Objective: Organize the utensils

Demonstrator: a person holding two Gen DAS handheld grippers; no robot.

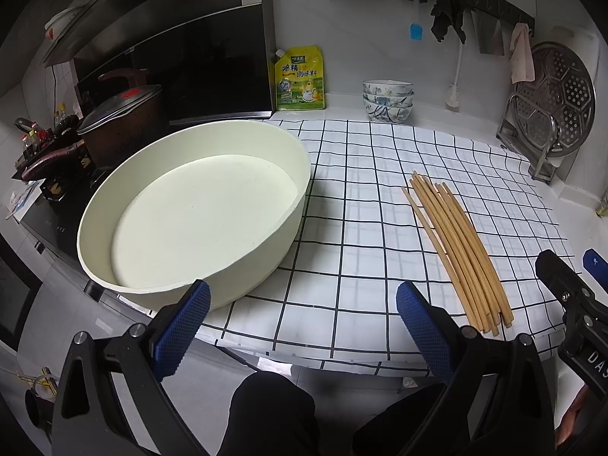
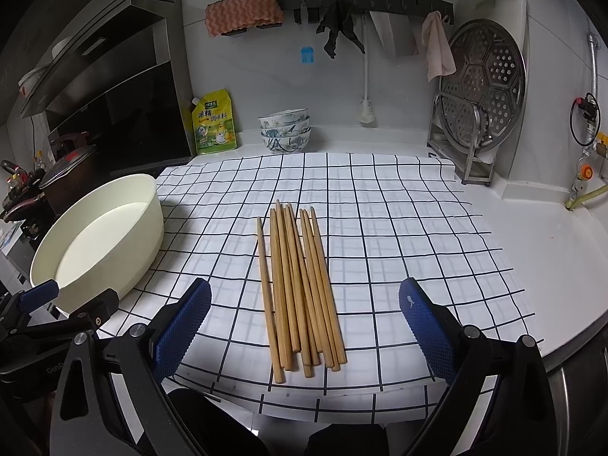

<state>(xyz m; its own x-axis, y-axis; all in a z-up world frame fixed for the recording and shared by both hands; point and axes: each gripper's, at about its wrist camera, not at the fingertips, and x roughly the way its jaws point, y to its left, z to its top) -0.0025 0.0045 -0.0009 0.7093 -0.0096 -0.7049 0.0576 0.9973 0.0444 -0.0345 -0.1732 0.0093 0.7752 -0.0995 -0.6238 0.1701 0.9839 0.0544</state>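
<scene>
Chopsticks (image 2: pixel 300 288) are laid in a loose bundle on the checked cloth (image 2: pixel 399 228), directly ahead of and between the fingers of the right gripper (image 2: pixel 304 326), whose fingers are spread wide with nothing held. About nine sticks can be counted in the right wrist view, though some overlap. In the left wrist view the same bundle (image 1: pixel 456 250) is seen off to the right of the left gripper (image 1: pixel 302 326), just beyond its right finger; these fingers too are held wide apart and empty. One cream round basin (image 1: pixel 197 205) is shown large just past the left finger in that view, while in the right wrist view it (image 2: pixel 98 239) is pushed to the far left. Three patterned bowls (image 2: pixel 285 129) are stacked far ahead by the wall, beside one yellow seasoning pouch (image 2: pixel 214 121). A gas valve (image 2: pixel 587 114) on the right wall is shown only by the right wrist view.
</scene>
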